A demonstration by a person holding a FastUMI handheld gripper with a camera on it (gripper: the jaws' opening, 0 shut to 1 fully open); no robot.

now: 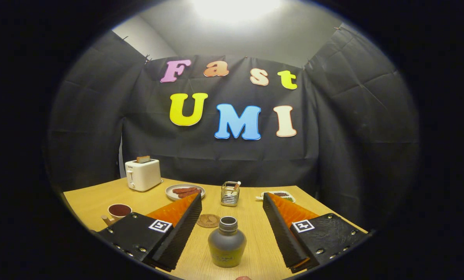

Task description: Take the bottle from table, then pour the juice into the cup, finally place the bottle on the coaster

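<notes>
A small round-bodied bottle (227,243) with an open neck and yellowish juice stands upright on the wooden table (251,225), between my two fingers. My gripper (232,198) is open wide, with a clear gap from each finger to the bottle. Just beyond the bottle lies a round brown coaster (208,220), close to the left finger (181,229). A cup (119,212) holding dark liquid stands to the left, beyond the left finger's base.
A white toaster (143,174) with toast stands at the table's far left. A plate (185,191) with reddish strips, a wire holder (230,193) and a small dish (280,194) lie along the far side. Black cloth walls close in the table.
</notes>
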